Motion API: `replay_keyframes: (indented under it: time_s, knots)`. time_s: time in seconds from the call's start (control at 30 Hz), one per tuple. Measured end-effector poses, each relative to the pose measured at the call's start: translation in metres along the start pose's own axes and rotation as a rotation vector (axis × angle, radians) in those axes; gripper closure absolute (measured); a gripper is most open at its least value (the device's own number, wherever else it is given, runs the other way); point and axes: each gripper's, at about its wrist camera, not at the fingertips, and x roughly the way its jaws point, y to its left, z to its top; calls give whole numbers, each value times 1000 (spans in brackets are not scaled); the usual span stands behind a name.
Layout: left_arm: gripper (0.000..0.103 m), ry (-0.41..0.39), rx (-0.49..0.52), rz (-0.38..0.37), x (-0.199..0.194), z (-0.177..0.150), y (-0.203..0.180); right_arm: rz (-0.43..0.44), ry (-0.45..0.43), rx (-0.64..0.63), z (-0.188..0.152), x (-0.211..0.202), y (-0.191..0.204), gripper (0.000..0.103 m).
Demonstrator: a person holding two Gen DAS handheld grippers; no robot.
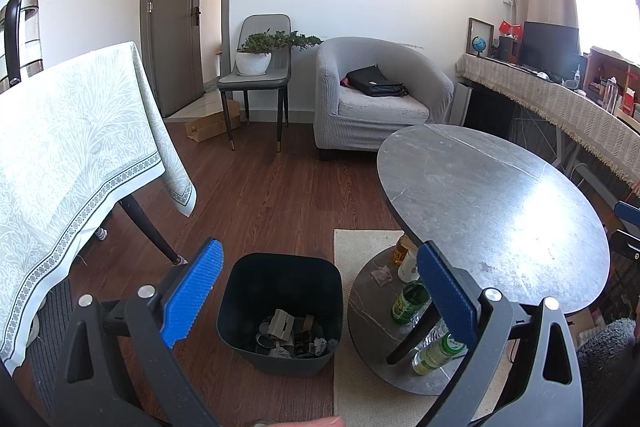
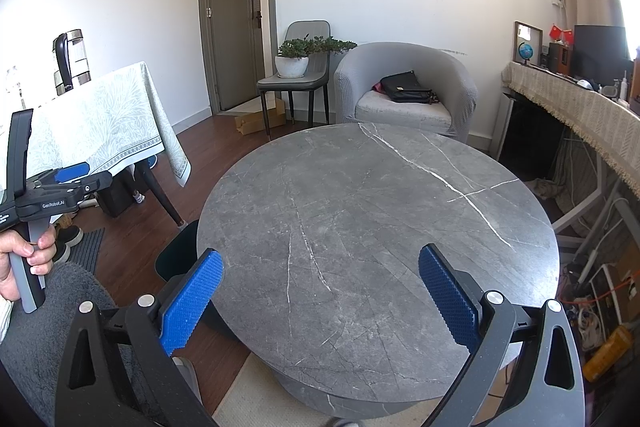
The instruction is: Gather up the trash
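- Left wrist view looks down on a dark trash bin (image 1: 280,311) standing on the wood floor (image 1: 260,195), just beside the round grey table (image 1: 492,211).
- Crumpled paper and small scraps of trash (image 1: 292,337) lie at the bottom of the bin.
- On the table's lower shelf (image 1: 372,315), to the right of the bin, stand and lie several bottles: a green glass bottle (image 1: 410,301), a clear plastic bottle with a green label (image 1: 438,349) and an amber one (image 1: 400,251); a crumpled wad (image 1: 381,274) sits near them.
- The left gripper (image 1: 316,291) hangs above the bin with its blue pads spread wide and nothing between them.
- The right gripper (image 2: 320,295) hovers over the grey table top (image 2: 380,211), its jaws likewise wide apart and empty.
- In the right wrist view, a hand (image 2: 24,259) at the left edge grips the handle of the left gripper (image 2: 66,177).
- A pale rug (image 1: 360,379) lies under the table base.
- To the left stands a table with a patterned cloth (image 1: 72,155).
- Farther back are a grey armchair (image 1: 380,95) with a black bag (image 1: 376,81) on its seat, and a chair carrying a potted plant (image 1: 260,53).
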Motion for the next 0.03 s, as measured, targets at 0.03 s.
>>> replay_keyframes:
  time_s: [0.03]
  knots:
    - [4,1,-3,0,0,0,0,0,0,0,0,0,0,4]
